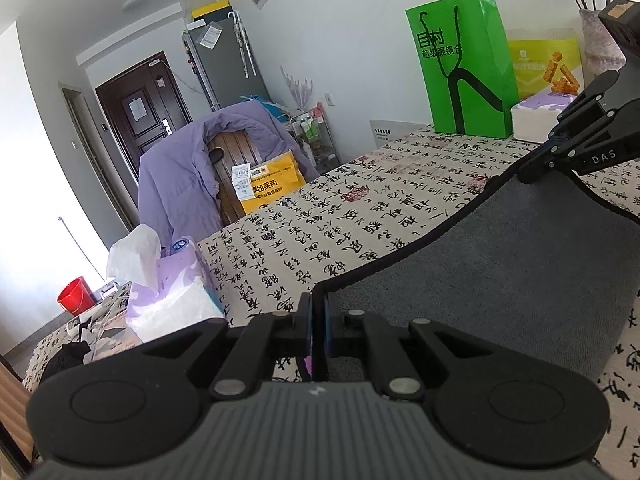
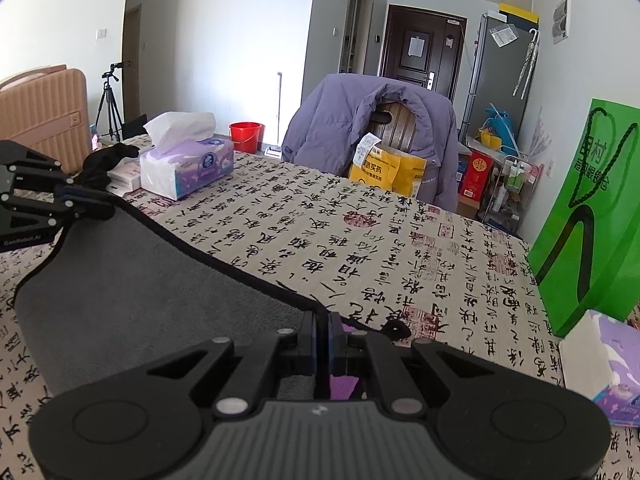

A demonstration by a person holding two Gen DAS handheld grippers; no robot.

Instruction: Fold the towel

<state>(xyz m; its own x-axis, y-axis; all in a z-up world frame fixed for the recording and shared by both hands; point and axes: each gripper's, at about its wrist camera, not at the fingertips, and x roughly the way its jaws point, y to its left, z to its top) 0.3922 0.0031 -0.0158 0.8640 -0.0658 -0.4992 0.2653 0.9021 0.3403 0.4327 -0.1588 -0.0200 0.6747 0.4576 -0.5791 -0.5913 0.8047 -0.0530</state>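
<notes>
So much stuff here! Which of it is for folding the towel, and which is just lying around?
For the job:
- towel, grey, lifted by two corners
- left gripper, shut on one corner
- right gripper, shut on the other
- table, the folding surface

Just lying about:
- tissue box
- green bag
- purple jacket on a chair
- red bucket

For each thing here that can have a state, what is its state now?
left gripper: shut on towel corner
right gripper: shut on towel corner
towel: grey, edge lifted between both grippers, rest on the table
tissue box: open, tissue sticking out
green bag: upright
door: closed
</notes>
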